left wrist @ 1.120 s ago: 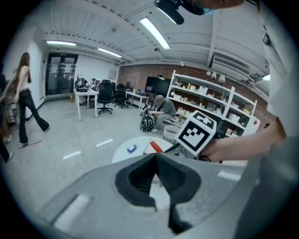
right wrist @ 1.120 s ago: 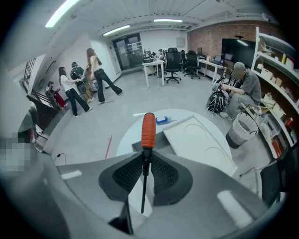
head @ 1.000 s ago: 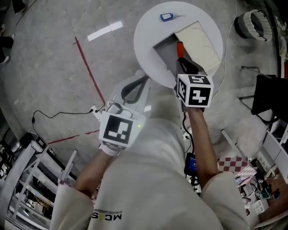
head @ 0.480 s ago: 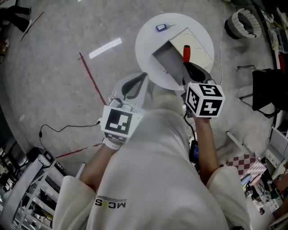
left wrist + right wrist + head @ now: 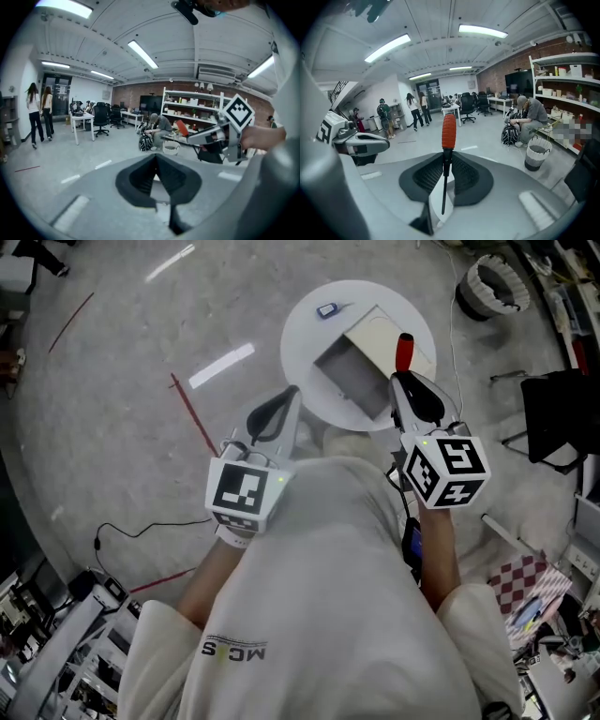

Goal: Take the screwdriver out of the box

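An open box (image 5: 354, 379) with a grey inside and a cream lid (image 5: 389, 334) lies on a round white table (image 5: 305, 348). My right gripper (image 5: 412, 382) (image 5: 447, 157) is lifted above the table's near right edge and is shut on the dark shaft of a red-handled screwdriver (image 5: 404, 351) (image 5: 448, 130), whose handle sticks out past the jaws. The left gripper (image 5: 275, 418) (image 5: 156, 158) hovers off the table's near left edge, jaws shut and empty. In the left gripper view the right gripper (image 5: 218, 136) shows with the screwdriver (image 5: 181, 126).
A small blue object (image 5: 327, 309) lies at the table's far side. A white woven basket (image 5: 494, 282) and a black chair (image 5: 561, 418) stand to the right. A red floor line (image 5: 192, 413) and a cable (image 5: 141, 529) run at the left. People stand and sit in the room beyond.
Both grippers have risen. The right one has carried the screwdriver up from the box, so its red handle now stands above the lid's right part.
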